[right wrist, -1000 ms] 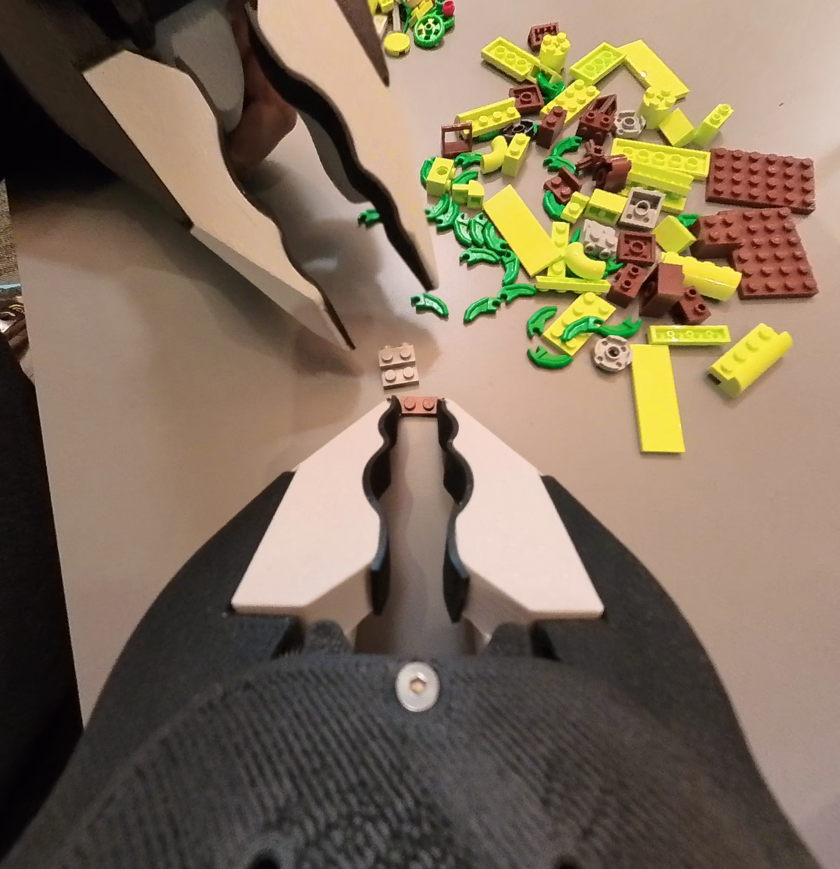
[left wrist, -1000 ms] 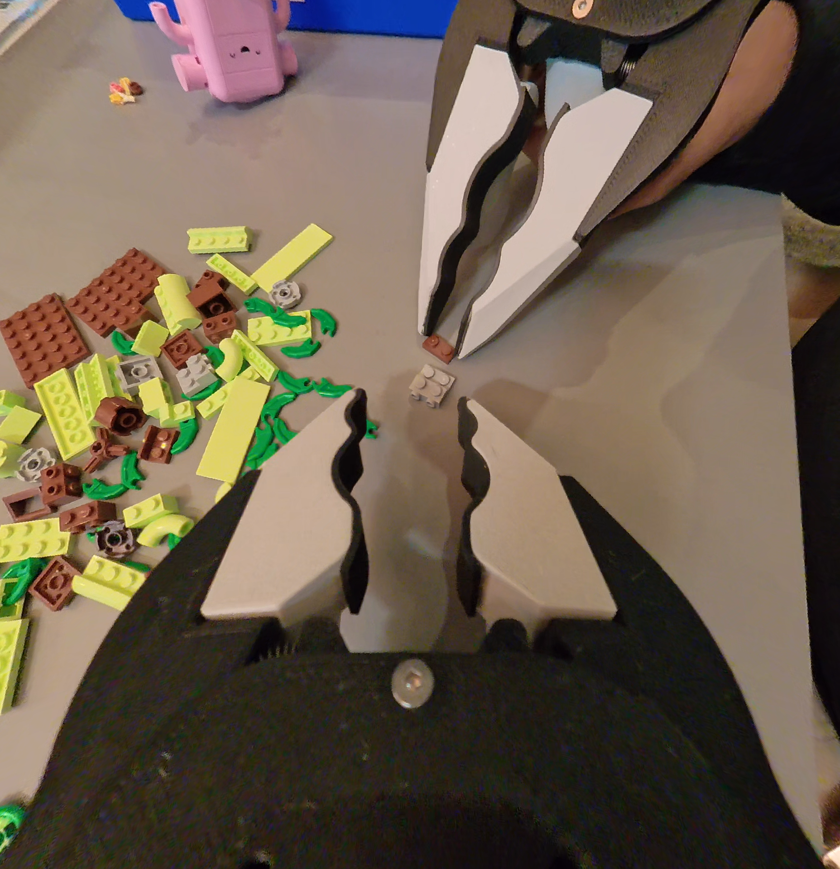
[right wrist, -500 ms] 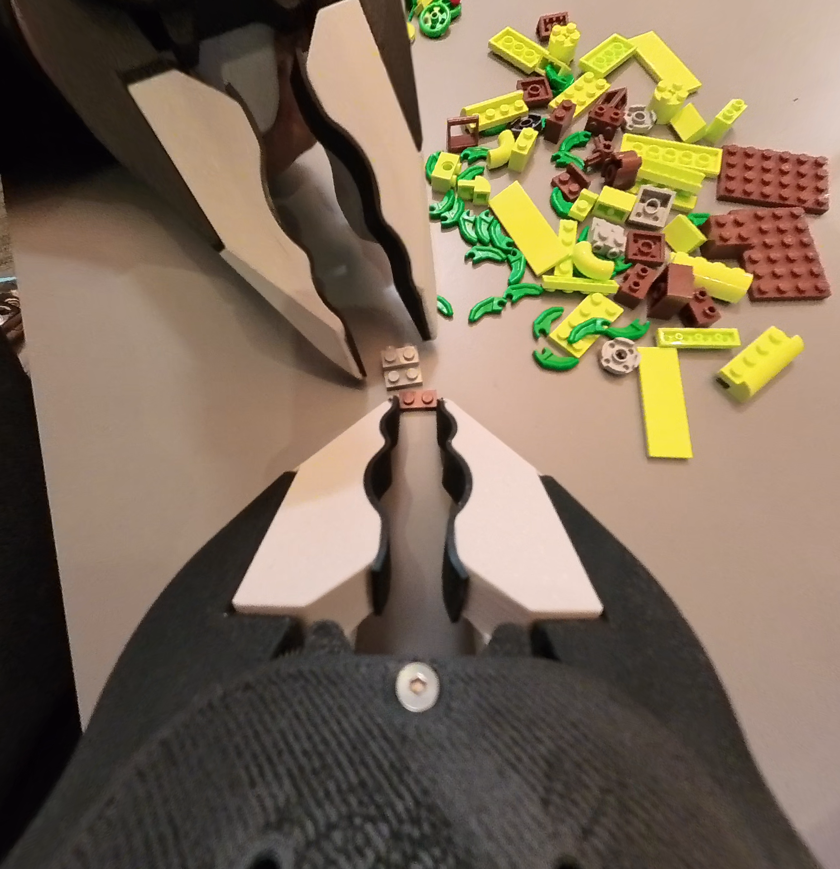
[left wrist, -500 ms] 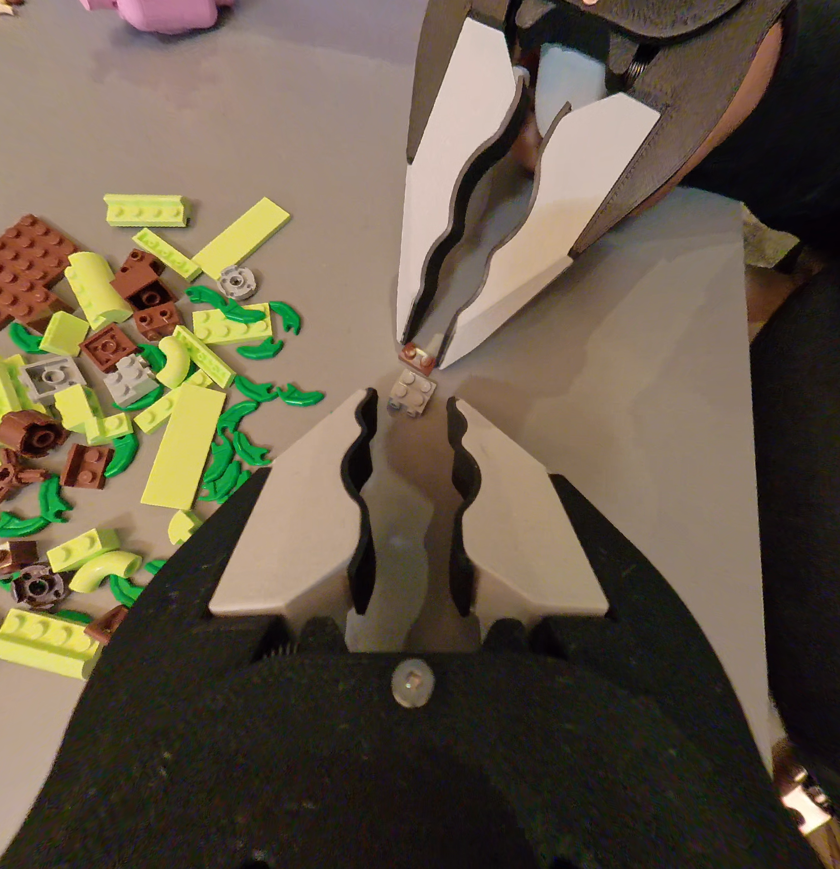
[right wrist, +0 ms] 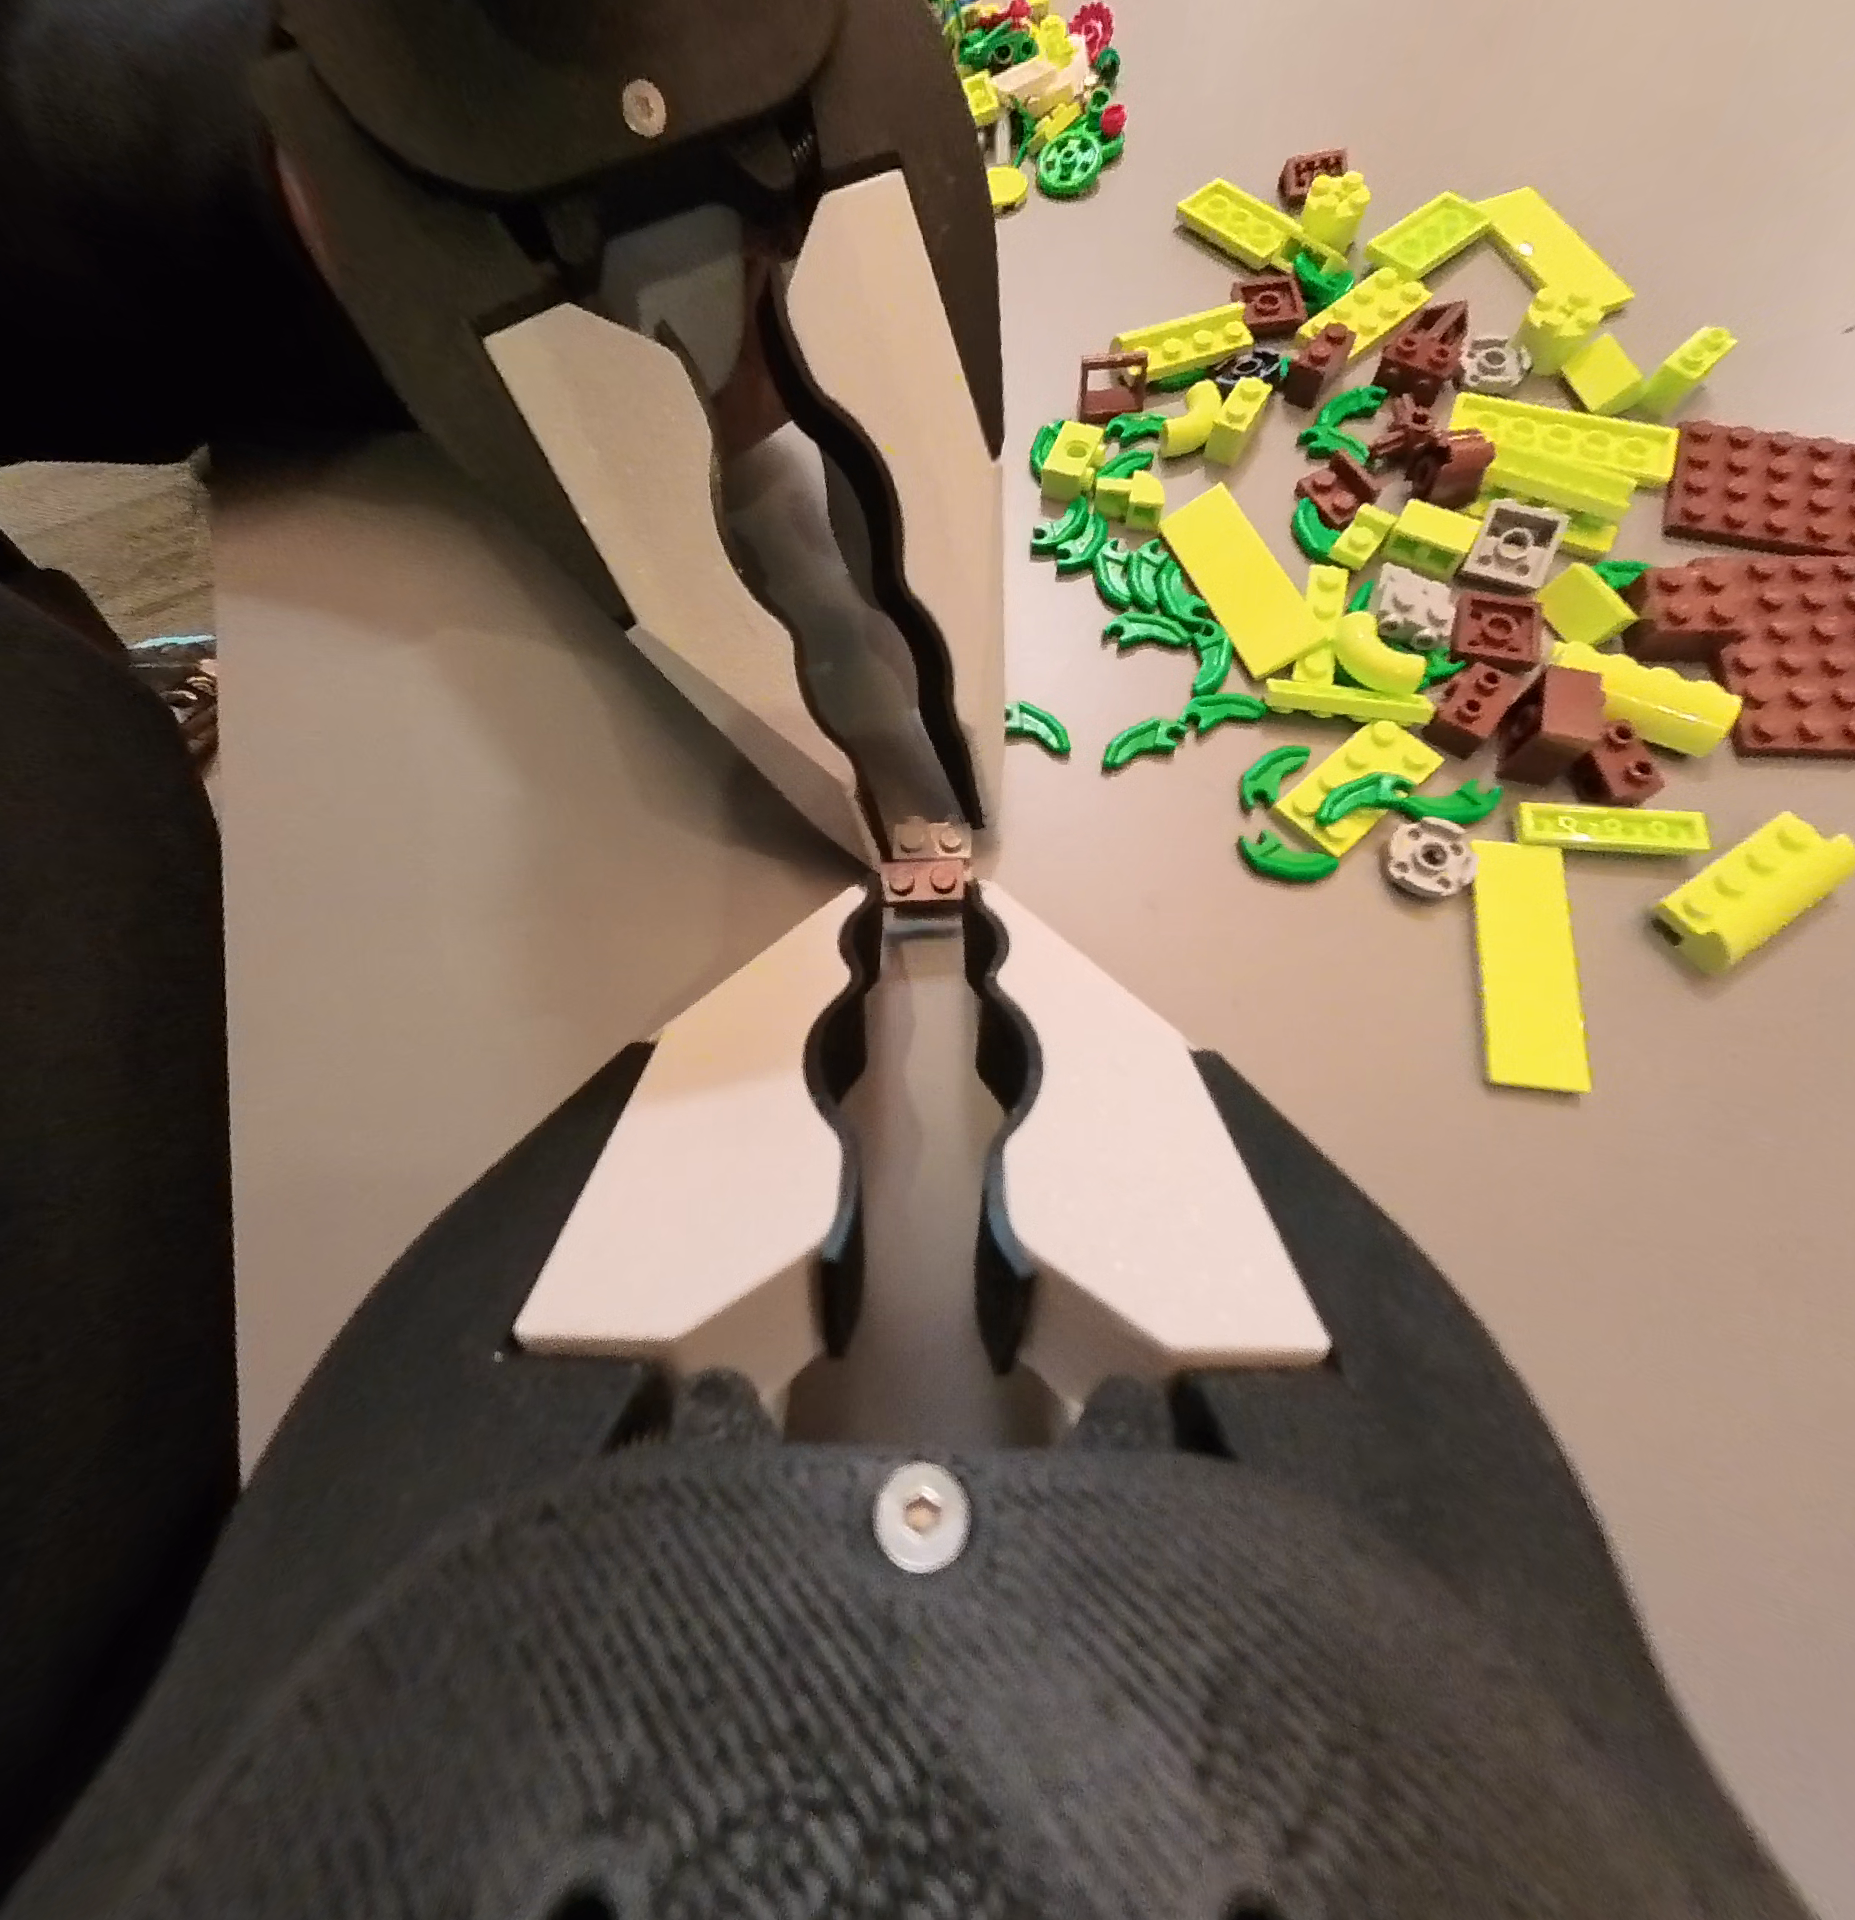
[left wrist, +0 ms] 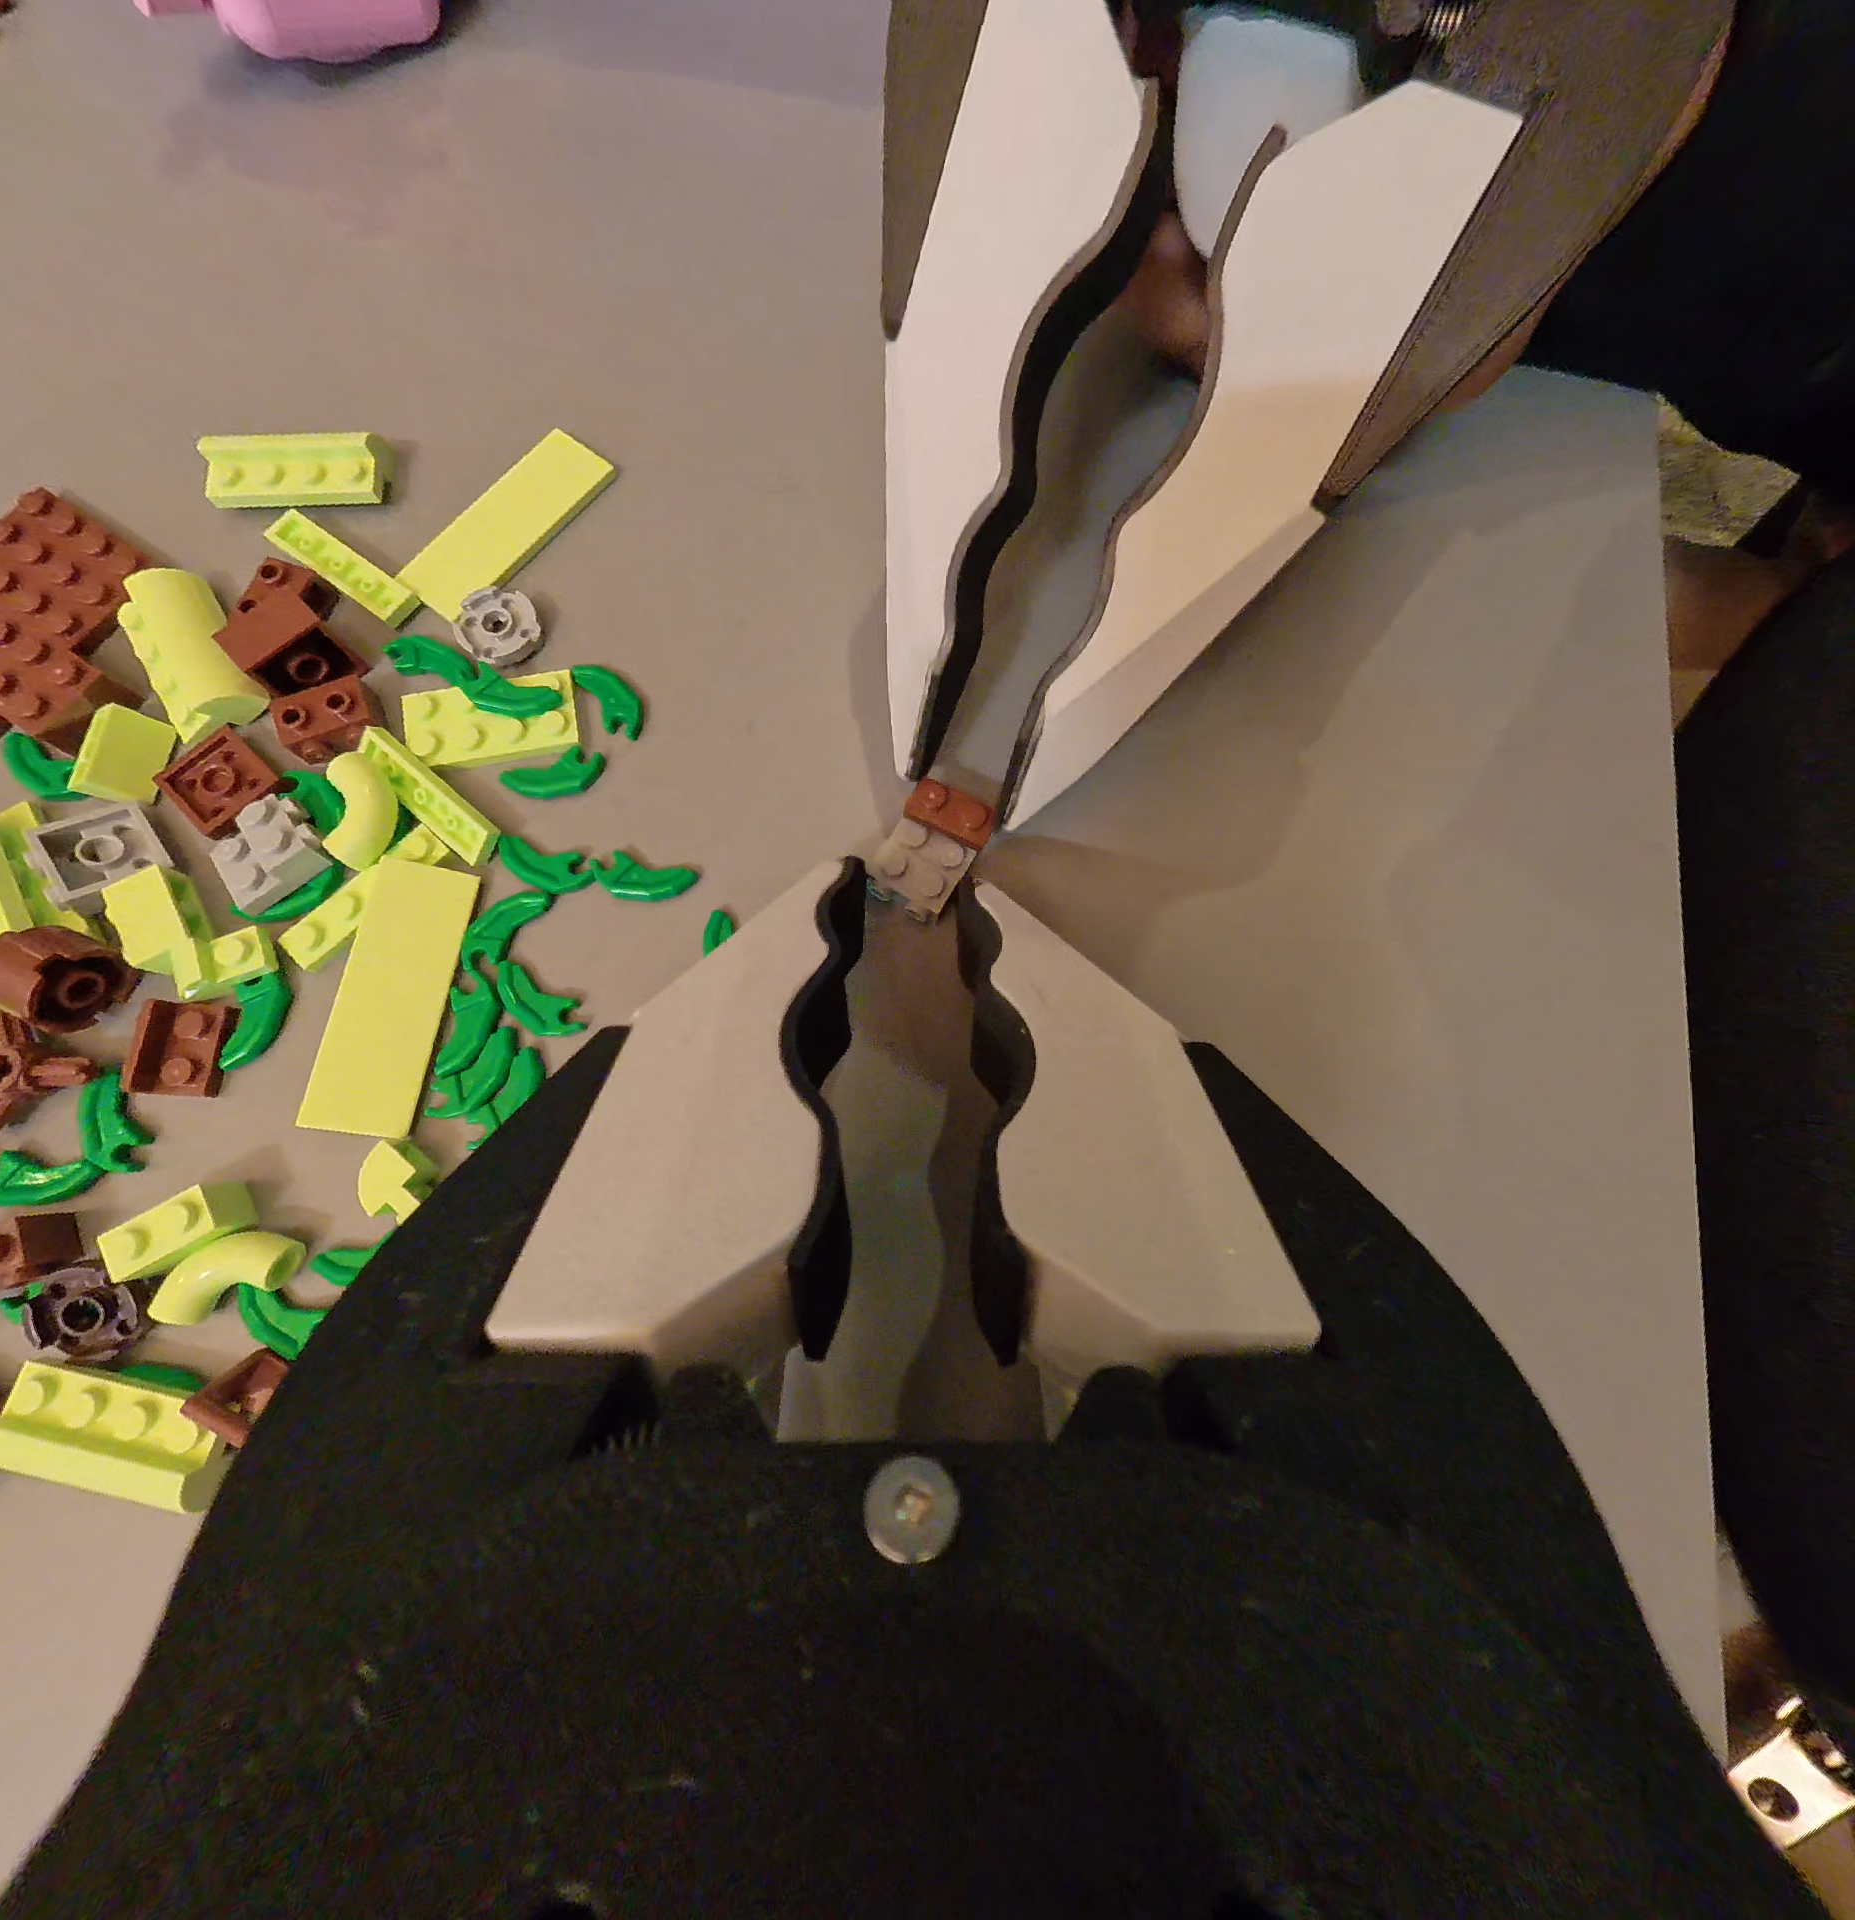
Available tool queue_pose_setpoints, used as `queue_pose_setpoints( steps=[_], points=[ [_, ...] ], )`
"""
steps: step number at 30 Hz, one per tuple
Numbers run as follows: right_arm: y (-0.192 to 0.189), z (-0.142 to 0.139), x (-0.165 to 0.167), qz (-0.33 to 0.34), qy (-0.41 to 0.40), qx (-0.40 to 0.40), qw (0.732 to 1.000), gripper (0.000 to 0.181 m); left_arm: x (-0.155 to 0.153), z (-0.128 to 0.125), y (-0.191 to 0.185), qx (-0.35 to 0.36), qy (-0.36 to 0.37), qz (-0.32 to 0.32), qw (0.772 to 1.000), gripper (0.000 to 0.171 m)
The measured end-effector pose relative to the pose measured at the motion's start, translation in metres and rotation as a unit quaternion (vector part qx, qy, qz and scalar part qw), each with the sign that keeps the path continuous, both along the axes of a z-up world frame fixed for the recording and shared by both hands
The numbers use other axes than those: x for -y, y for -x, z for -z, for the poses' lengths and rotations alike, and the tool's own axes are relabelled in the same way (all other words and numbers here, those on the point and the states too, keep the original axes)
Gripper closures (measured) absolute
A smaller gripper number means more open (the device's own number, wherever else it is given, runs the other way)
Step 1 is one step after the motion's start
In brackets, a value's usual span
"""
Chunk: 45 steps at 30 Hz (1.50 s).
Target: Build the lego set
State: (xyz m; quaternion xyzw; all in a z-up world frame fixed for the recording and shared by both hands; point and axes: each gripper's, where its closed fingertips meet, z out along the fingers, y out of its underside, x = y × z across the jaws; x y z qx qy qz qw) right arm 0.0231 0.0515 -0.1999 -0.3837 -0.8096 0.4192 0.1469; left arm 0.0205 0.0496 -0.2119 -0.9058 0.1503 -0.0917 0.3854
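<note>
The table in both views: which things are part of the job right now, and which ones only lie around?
In use:
- small brown two-stud plate, gripped by the right gripper
- small grey four-stud plate, between the left gripper's fingertips

Lying about:
- pile of lime, brown and green loose bricks
- pink plastic toy
- grey round plate

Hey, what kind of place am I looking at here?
Probably an indoor hobby or work table: a plain grey tabletop strewn with loose lego pieces, a pink toy figure at its far edge, and a patch of carpet-like floor past the table's edge.
</note>
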Motion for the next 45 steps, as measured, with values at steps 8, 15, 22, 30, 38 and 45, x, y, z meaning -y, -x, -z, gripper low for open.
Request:
queue_pose_setpoints(
  steps=[8,15,22,30,38,45],
  points=[
    [0.0003,0.0061,0.0016,-0.004,-0.02,0.008,1.0,0.168,0.0009,0.0002,-0.0025,-0.002,0.0,0.008,1.0,0.157],
    [0.0005,0.0061,0.0015,-0.003,-0.021,0.007,1.0,0.168,0.001,0.0004,-0.0025,-0.003,0.0,0.009,1.0,0.156],
    [0.0007,0.0047,0.0014,-0.003,-0.02,0.002,1.0,0.168,0.001,0.0006,-0.0024,-0.003,0.0,0.009,1.0,0.156],
    [0.0008,0.0059,0.0014,-0.003,-0.023,0.004,1.0,0.168,0.001,0.0007,-0.0023,-0.003,0.0,0.009,1.0,0.156],
    [0.0003,0.0059,0.0021,-0.006,-0.023,0.003,1.0,0.168,0.001,0.0008,-0.0024,-0.003,0.0,0.009,1.0,0.156],
    [0.0006,0.0068,0.002,-0.005,-0.026,0.004,1.0,0.168,0.0009,0.0009,-0.0023,-0.004,0.0,0.009,1.0,0.156]
  ],
)
